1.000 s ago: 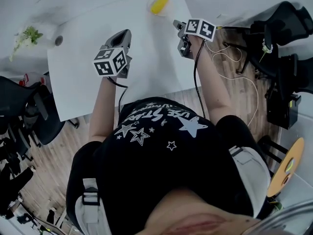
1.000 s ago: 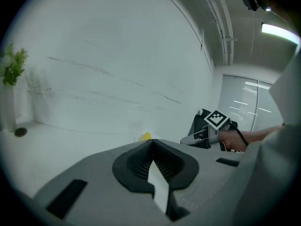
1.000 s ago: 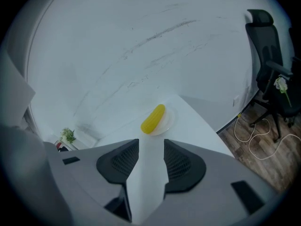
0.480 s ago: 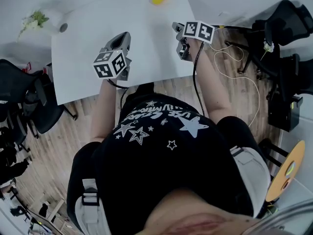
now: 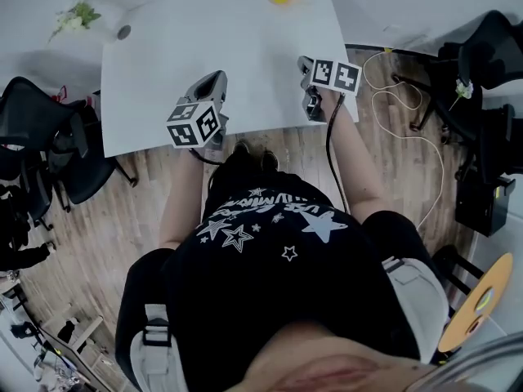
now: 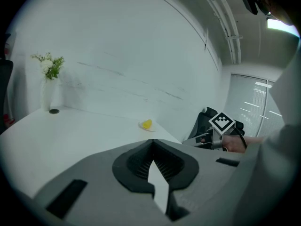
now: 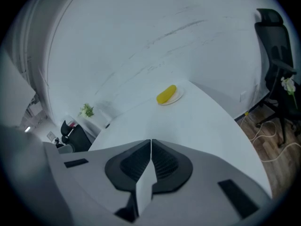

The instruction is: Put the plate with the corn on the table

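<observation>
Resting at the far end of the white table [image 5: 204,39], the plate [image 7: 175,99] with the corn cob [image 7: 166,94] lay well apart from both grippers. Right gripper [image 7: 150,142]: jaws clenched together, empty, over the near table edge. Left gripper [image 6: 151,142]: likewise clenched, empty.

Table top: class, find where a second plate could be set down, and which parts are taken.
The table is bare in the middle, between the vase of flowers and dark disc at the far left corner and the plate with the corn at the far right. Crowded: the near edge, where the left gripper and right gripper hover, both shut.
</observation>
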`<action>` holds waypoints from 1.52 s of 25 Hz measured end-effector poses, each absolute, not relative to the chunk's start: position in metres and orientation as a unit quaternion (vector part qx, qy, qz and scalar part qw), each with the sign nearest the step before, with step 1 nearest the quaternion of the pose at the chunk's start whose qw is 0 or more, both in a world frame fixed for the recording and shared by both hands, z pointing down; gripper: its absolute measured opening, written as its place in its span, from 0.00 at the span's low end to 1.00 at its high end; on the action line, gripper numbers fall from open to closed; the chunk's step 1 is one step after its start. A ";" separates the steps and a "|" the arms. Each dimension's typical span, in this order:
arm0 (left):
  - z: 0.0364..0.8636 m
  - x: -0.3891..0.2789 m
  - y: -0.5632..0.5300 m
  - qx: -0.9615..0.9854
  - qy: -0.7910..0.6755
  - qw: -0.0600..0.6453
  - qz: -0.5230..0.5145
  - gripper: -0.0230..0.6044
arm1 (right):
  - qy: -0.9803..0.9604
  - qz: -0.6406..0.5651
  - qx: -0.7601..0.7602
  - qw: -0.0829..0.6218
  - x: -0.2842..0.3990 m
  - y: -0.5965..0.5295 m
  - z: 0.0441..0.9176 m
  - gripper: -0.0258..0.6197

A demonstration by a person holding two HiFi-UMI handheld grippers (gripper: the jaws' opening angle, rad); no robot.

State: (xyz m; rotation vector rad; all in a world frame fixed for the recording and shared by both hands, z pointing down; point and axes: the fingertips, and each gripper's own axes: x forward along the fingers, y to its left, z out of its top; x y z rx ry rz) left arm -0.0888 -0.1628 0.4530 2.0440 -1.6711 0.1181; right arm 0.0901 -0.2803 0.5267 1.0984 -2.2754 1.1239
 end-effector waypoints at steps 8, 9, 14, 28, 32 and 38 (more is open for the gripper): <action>0.493 -0.090 -0.131 0.742 -0.601 0.294 0.052 0.05 | -0.839 0.339 0.377 0.197 0.061 -0.251 0.523 0.05; 0.495 -0.094 -0.126 0.741 -0.601 0.296 0.050 0.05 | -0.841 0.341 0.374 0.190 0.056 -0.246 0.520 0.05; 0.494 -0.118 -0.092 0.744 -0.598 0.293 0.055 0.05 | -0.845 0.327 0.380 0.183 0.037 -0.213 0.508 0.05; 0.461 -0.144 0.004 0.765 -0.585 0.266 0.031 0.05 | -0.855 0.282 0.396 0.181 0.014 -0.102 0.466 0.05; 0.449 -0.147 0.026 0.773 -0.581 0.254 0.027 0.05 | -0.857 0.273 0.401 0.176 0.012 -0.076 0.454 0.05; 0.438 -0.152 0.063 0.784 -0.572 0.241 0.020 0.05 | -0.860 0.259 0.406 0.171 0.005 -0.035 0.443 0.05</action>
